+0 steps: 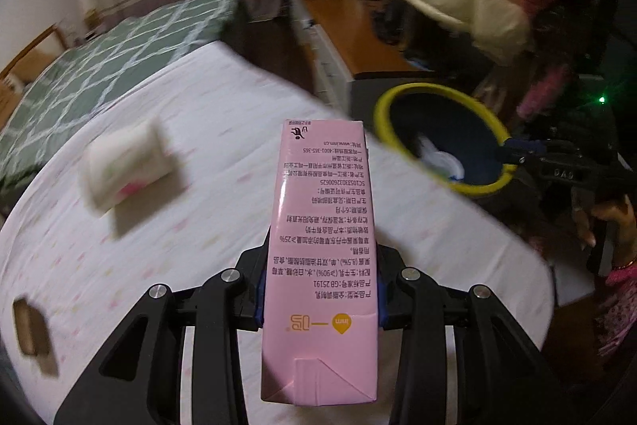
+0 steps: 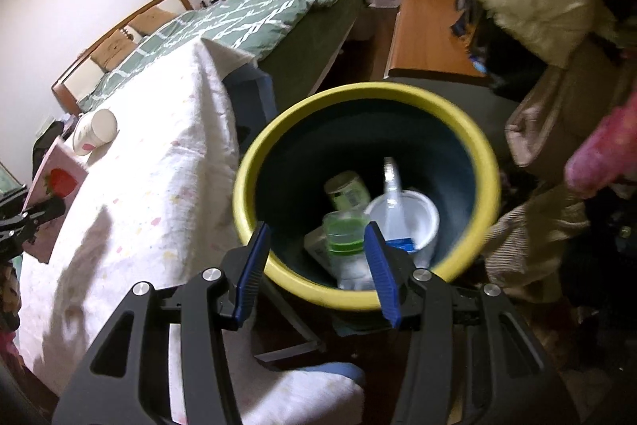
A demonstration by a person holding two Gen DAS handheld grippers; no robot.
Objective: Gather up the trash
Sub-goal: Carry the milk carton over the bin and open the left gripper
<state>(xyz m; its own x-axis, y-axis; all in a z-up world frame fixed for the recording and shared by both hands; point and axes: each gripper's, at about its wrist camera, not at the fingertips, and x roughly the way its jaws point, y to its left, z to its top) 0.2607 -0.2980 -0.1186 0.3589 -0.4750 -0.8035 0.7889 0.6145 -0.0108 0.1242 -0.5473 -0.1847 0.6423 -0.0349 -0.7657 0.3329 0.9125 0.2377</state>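
A green checked bed [image 2: 254, 14] fills the far side of the room. Nearer, the cloth-covered counter [image 1: 199, 130] carries a paper cup [image 1: 125, 168] on its side and a small brown piece [image 1: 32, 331]. Just beside its edge, the yellow-rimmed bin [image 2: 483, 154] holds bottles and a white tub. The left hand-held gripper [image 1: 318, 301] clamps the pink carton [image 1: 322, 245] above the counter; the right hand-held gripper [image 2: 314, 265] grips the bin's near rim
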